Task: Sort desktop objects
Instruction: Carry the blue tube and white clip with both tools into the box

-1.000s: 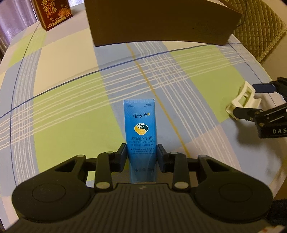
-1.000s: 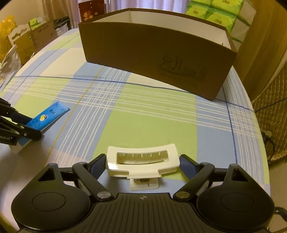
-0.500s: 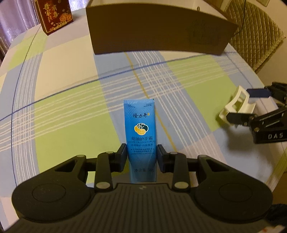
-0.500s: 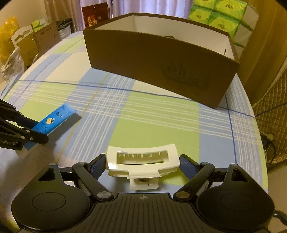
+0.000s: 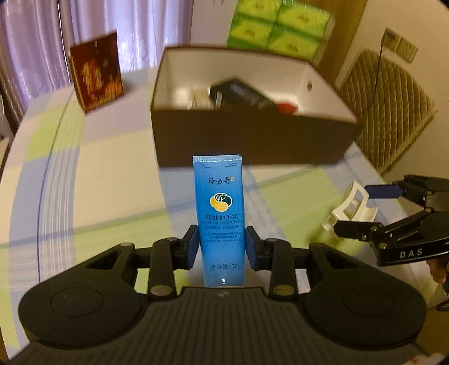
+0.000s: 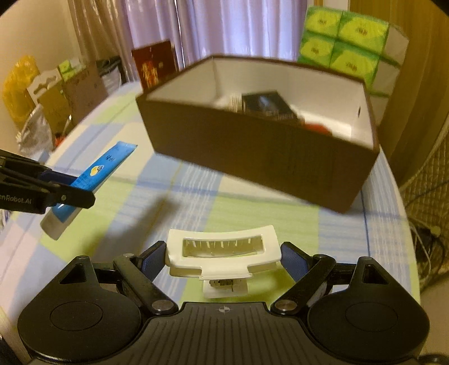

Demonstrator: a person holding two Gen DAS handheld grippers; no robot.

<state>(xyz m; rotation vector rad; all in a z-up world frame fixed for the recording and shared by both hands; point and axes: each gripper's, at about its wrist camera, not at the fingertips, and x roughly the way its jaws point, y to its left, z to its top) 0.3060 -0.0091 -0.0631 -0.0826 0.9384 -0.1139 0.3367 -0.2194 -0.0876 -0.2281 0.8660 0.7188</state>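
- My left gripper (image 5: 221, 248) sits low and centred in its own view, with the hand cream tube (image 5: 220, 213) between its fingers, crimped end pointing forward.
- Ahead of the tube stands the open box (image 5: 252, 140) on the table (image 5: 84, 182); several items lie inside it, too blurred for me to identify.
- Left of the box, further back, stands a carton (image 5: 96, 71).
- Behind the box rise stacked tissue packs (image 5: 276, 26).
- My right gripper (image 6: 221, 259) lies to the right of the left one, with the hair clip (image 6: 223, 251) between its fingers.
- From the right wrist view, the tube hangs above the table at left, clear of the surface.
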